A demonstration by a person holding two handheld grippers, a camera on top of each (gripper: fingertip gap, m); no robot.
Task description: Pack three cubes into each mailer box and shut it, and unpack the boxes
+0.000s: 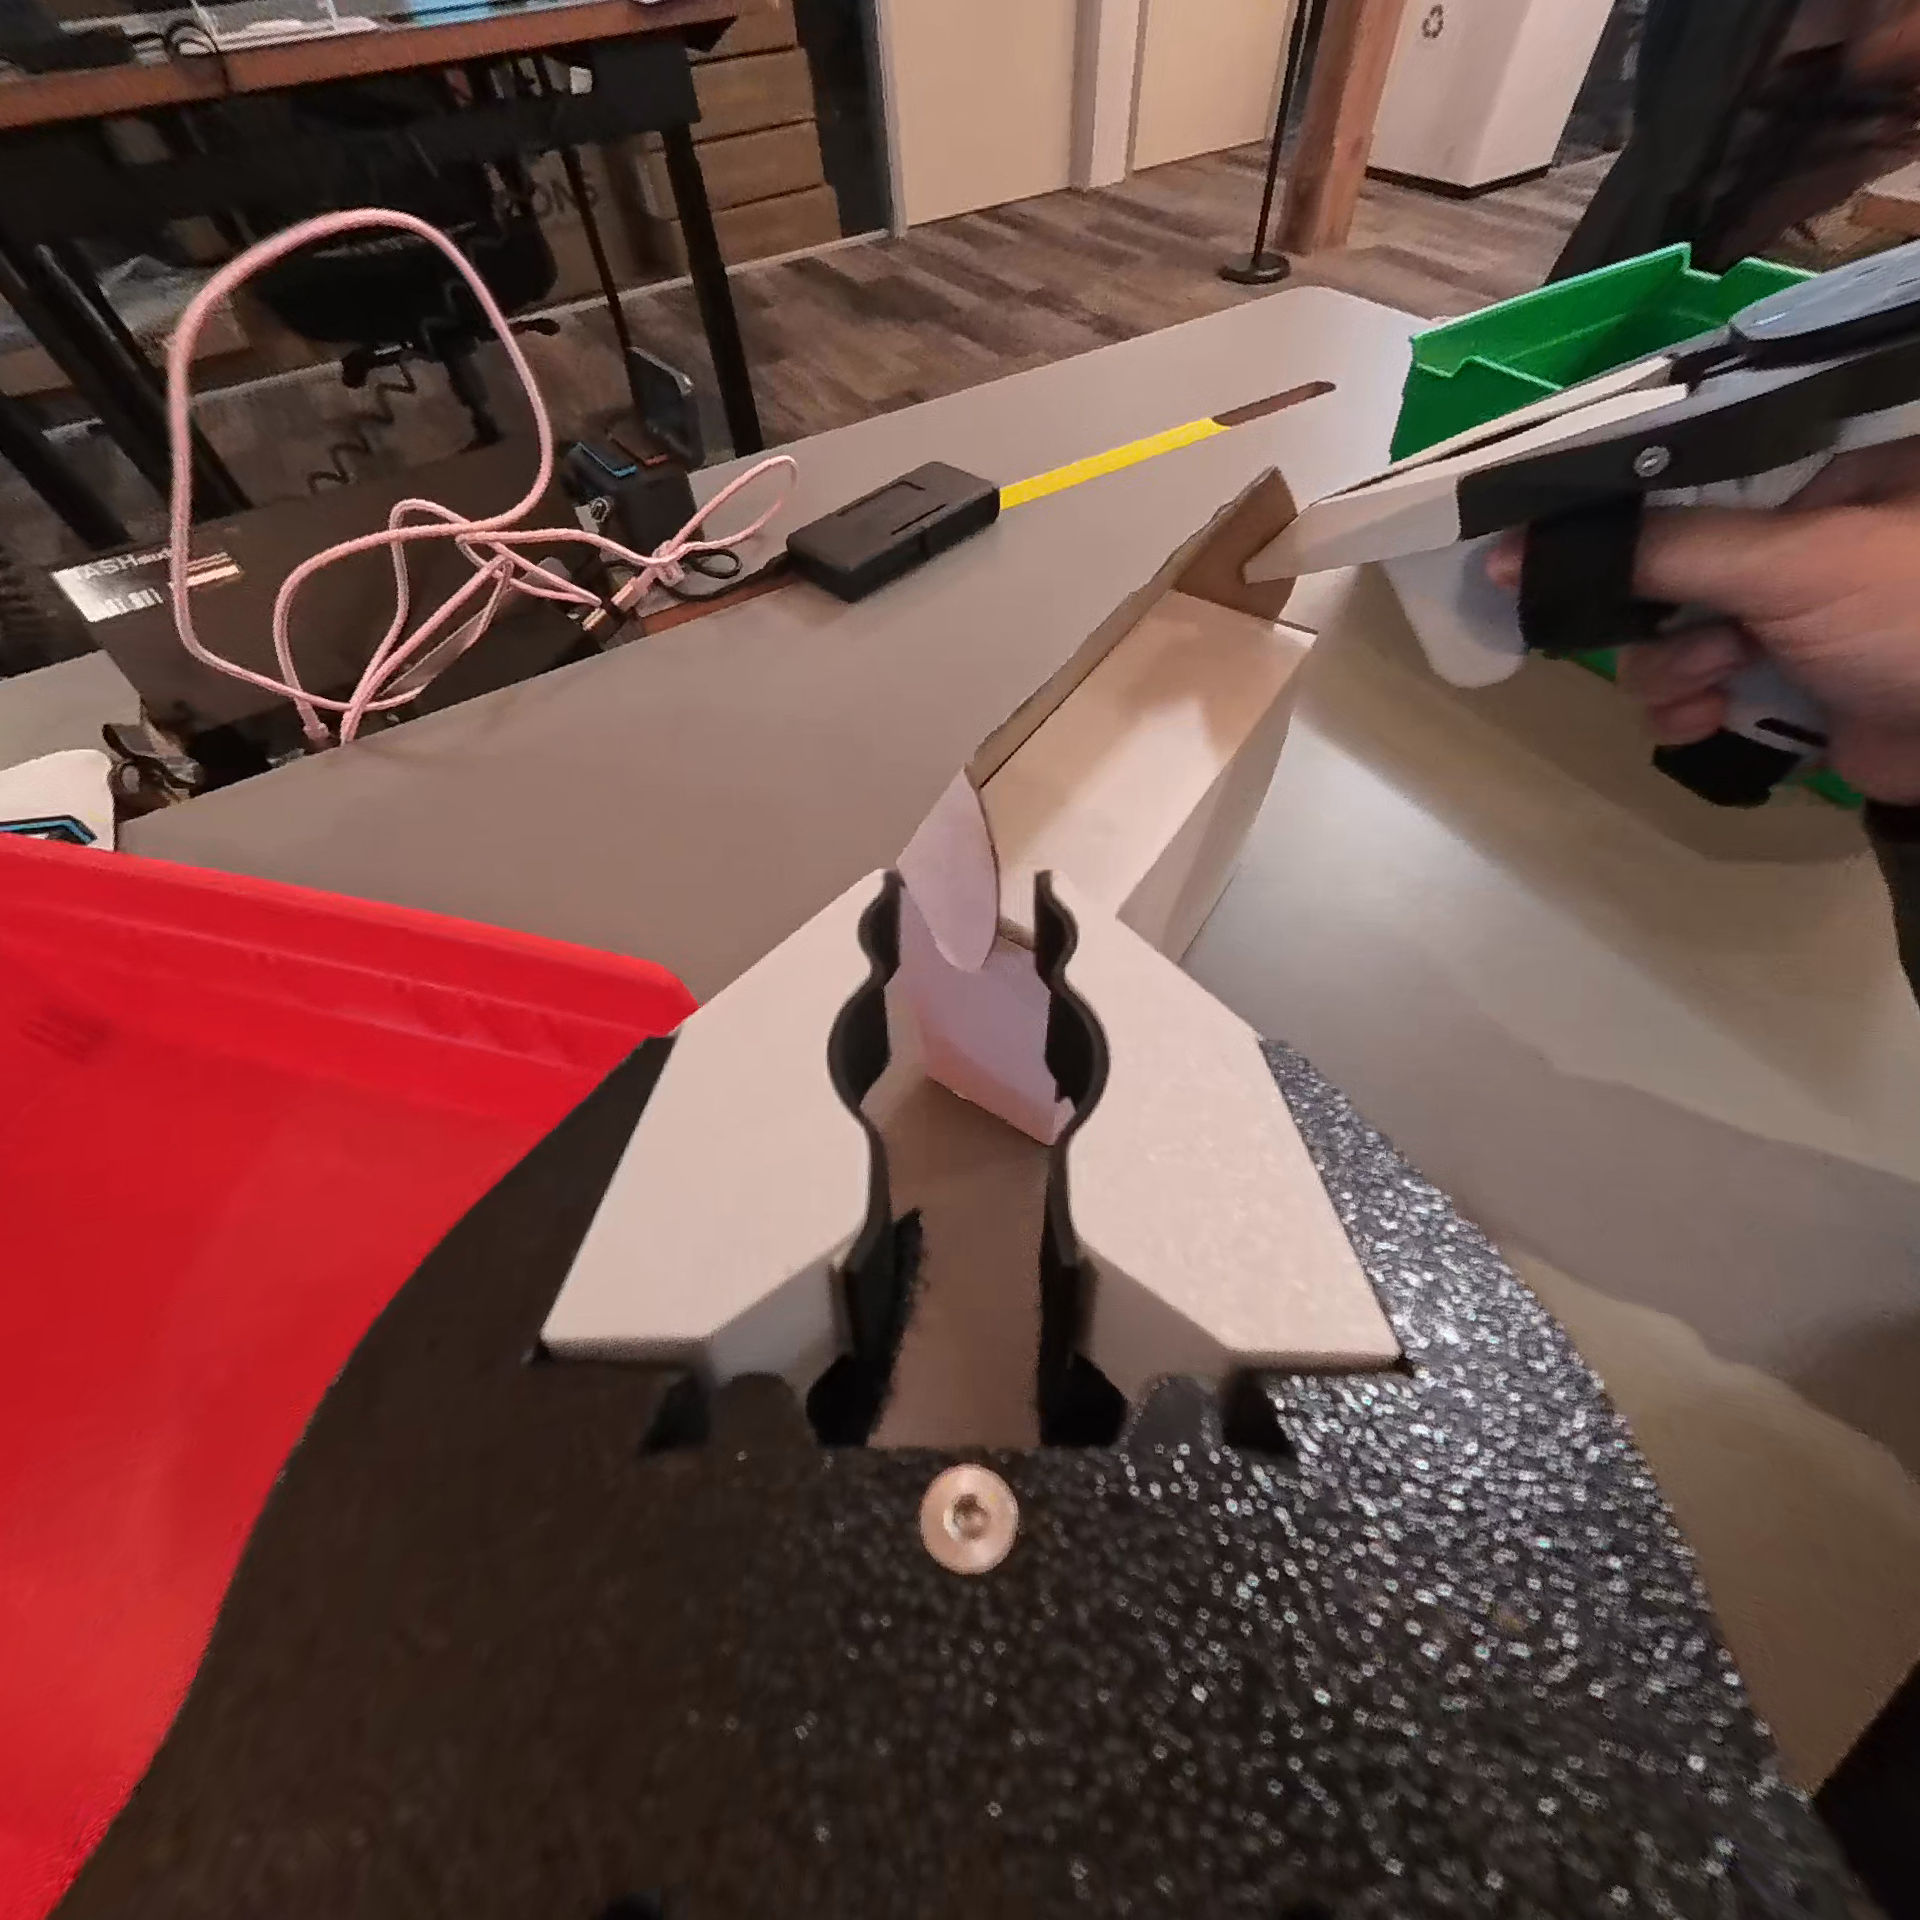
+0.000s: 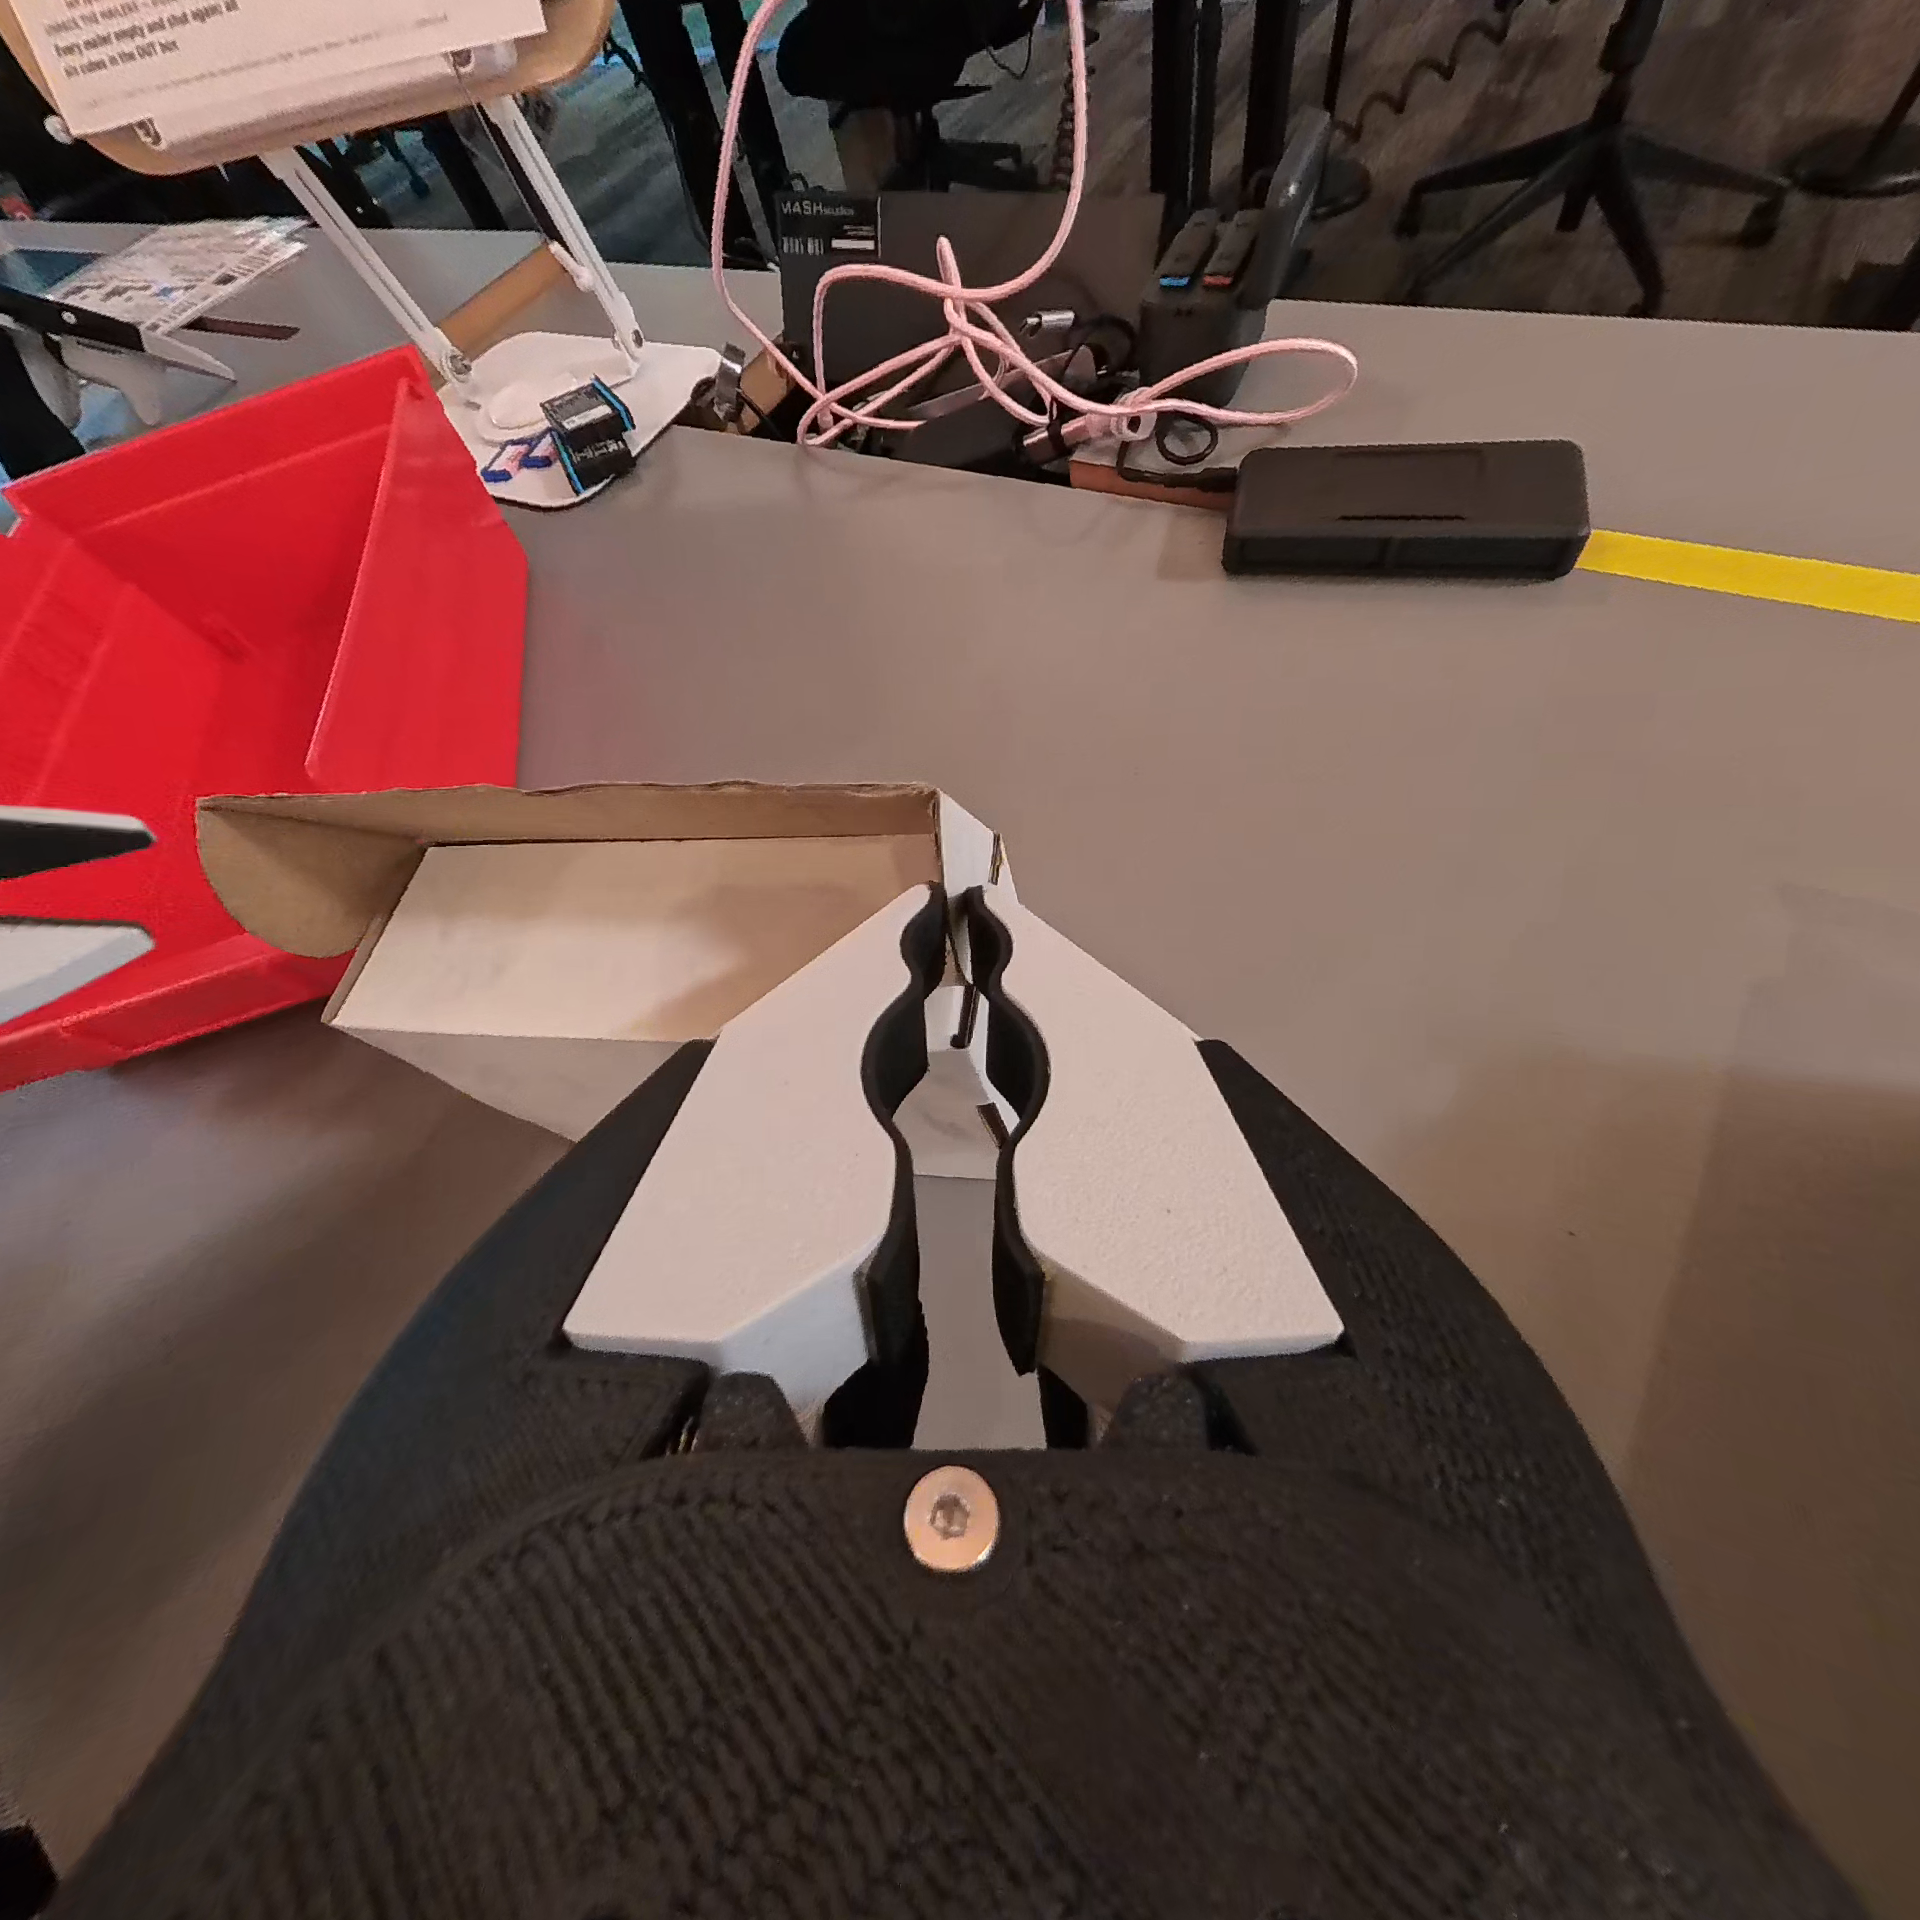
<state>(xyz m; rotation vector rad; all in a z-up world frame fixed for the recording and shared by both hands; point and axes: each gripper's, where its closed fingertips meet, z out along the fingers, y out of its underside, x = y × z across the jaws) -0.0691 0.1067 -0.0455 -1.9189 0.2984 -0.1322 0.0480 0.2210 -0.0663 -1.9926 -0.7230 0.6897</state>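
A white cardboard mailer box [image 2: 540, 966] lies on a smooth grey table [image 2: 1247, 831], its lid nearly down with brown raw-cardboard flaps standing along the far edge. In the right wrist view, the right claw [image 2: 956, 914] sits at frame centre, its white wedge-shaped fingers [image 2: 821, 1091] with wavy black rubber pads nearly together, pinching the thin cardboard flap at the box's right-hand corner. In the left wrist view, the left claw [image 1: 966, 914] is at centre, spread a little wider; the box's near corner and a rounded white tab [image 1: 951, 894] stand between its pads, and whether the pads press on them cannot be told. The same view shows the right claw at upper right, held by a hand [image 1: 1787, 634], its tips meeting the box's far brown flap. A glossy red plastic bin [image 2: 260, 582] sits at the left of the frame, just beside the box; a green bin [image 1: 1538, 343] is at upper right of the left view. A matte black rectangular case [image 2: 1403, 509], yellow tape [image 2: 1766, 571] and looped pink cable [image 2: 987, 343] lie toward the far table edge.
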